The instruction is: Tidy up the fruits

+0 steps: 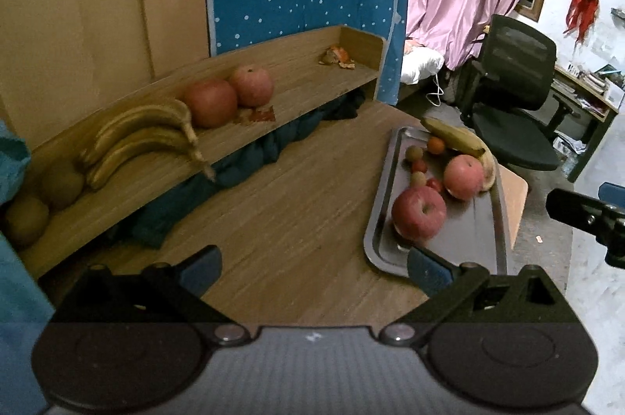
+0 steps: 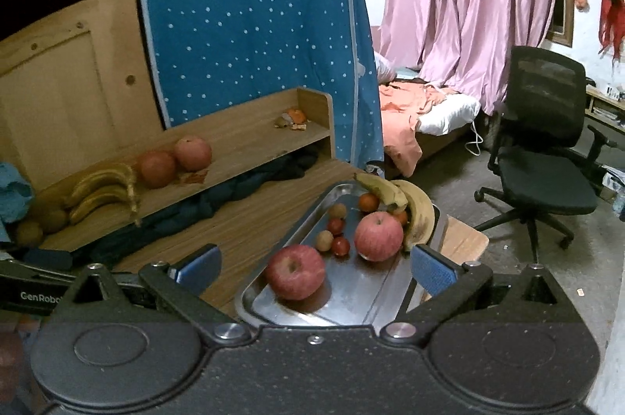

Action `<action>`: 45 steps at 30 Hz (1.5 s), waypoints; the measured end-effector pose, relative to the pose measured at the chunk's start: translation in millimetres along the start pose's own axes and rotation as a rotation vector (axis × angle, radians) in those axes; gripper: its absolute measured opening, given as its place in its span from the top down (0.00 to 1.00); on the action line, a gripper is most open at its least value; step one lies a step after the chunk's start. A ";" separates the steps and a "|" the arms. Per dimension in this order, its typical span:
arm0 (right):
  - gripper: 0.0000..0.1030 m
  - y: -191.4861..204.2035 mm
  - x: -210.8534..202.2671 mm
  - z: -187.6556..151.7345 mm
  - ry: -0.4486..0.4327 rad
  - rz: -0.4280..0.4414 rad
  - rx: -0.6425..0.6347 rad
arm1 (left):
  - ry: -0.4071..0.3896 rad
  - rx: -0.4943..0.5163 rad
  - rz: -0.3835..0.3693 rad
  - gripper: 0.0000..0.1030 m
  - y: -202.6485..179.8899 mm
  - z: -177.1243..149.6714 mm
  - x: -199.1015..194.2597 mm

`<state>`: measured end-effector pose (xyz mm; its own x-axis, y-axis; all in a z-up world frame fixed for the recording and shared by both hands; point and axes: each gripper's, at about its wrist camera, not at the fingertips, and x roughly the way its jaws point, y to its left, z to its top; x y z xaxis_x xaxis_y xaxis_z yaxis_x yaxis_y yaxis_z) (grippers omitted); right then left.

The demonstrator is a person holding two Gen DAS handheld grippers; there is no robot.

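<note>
Your desk (image 1: 281, 219) carried a raised shelf (image 1: 297, 71) along its back edge and a metal tray (image 2: 351, 297) at its right edge, near the front right corner. On the shelf, left end to middle: two brownish round fruits (image 1: 43, 204), a bunch of bananas (image 1: 144, 137), then two apples (image 1: 228, 94) touching each other. Some peel scraps (image 1: 338, 57) lay at the shelf's right end.

In the tray you had a near apple (image 2: 295, 271) by the front rim, a second apple (image 2: 378, 236) further in, and two bananas (image 2: 402, 208) leaning over the back right rim. Between the tray apples sat a scatter of small fruits (image 2: 335, 233), red, tan and orange; too small to name.

Your left gripper (image 1: 314, 268) was spread wide and empty, over bare desk left of the tray. Your right gripper (image 2: 314, 268) was also spread wide and empty, hovering just in front of the near apple, which looked like the next pick.

Risks, as I judged them: the near apple was round on slick metal, so an off-centre squeeze could have rolled it into the small fruits or out over the rim. The tray sat right at the desk edge, so a push could have slid it toward the floor. The rim bananas looked ready to tip out if bumped.
</note>
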<state>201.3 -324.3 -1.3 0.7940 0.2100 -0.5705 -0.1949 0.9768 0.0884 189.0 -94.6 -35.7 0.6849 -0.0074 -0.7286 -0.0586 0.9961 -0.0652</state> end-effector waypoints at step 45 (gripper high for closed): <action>0.01 115.6 -147.9 -122.7 -0.014 -0.159 0.153 | -0.122 0.287 0.031 0.00 51.1 -94.2 -122.4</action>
<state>-9.4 -247.4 -6.9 0.8161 0.0525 -0.5755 0.0219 0.9923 0.1216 33.7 -51.1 -14.1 0.7689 0.0171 -0.6391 0.1144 0.9798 0.1639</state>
